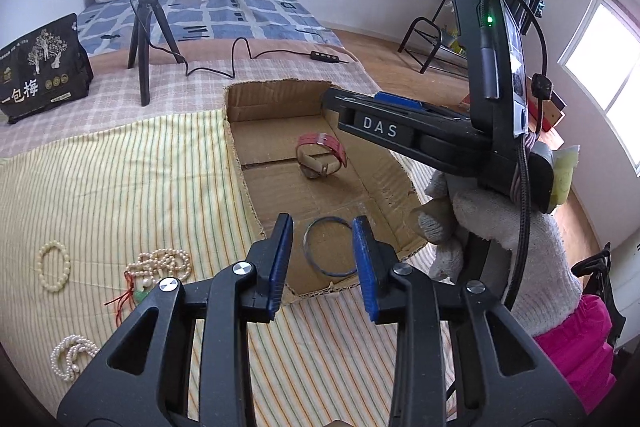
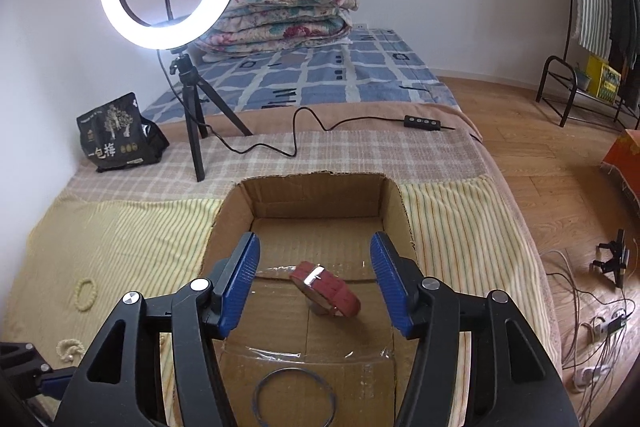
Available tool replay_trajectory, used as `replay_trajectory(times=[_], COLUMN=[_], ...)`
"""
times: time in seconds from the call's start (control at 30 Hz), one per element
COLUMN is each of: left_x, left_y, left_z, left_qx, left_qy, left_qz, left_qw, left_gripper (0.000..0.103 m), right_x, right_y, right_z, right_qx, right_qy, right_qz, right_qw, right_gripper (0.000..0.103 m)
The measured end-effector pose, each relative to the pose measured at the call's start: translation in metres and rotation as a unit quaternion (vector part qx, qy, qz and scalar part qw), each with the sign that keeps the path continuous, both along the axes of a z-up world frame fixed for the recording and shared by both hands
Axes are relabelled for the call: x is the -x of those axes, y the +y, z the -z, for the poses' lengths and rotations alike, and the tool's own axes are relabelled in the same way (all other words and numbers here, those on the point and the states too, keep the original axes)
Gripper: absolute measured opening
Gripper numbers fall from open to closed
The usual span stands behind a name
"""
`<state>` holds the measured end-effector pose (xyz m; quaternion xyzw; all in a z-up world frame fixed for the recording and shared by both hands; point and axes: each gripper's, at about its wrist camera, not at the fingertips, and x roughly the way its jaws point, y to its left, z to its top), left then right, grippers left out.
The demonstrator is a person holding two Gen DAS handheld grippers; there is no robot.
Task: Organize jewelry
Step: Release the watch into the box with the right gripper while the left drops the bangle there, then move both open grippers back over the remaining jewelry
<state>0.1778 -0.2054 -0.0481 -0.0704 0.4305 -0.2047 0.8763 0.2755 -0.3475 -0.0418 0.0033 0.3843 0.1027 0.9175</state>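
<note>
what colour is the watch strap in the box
Red, with a tan inner side; the watch shows best in the left wrist view.

Colours of jewelry and cardboard box
Red watch [image 2: 326, 291] and thin blue bangle [image 1: 330, 247] in the brown box [image 2: 316, 195]; cream pearl strands [image 1: 164, 261] at nine o'clock on a yellow-striped cloth [image 1: 120, 179].
</note>
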Motion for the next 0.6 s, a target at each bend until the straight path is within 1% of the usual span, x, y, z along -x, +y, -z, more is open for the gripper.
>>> replay_trajectory(times=[0.3, 0.6], left_x=[0.02, 0.043], left_y=[0.022, 0.046], left_z=[-0.021, -0.039], left_qx=[-0.004, -0.011], left_qy=[-0.019, -0.041], left_qz=[-0.01, -0.02], left_qw=[0.9998, 0.9989], left_gripper=[0.03, 0.03], right_x=[0.021, 0.044], right_y=[0.0, 0.012], right_z=[-0.022, -0.046], right_qx=[0.008, 0.019], right_qy=[-0.011, -0.025], right_qz=[0.009, 0.005], right_qw=[1.0, 1.0], right_gripper=[0.057, 0.057])
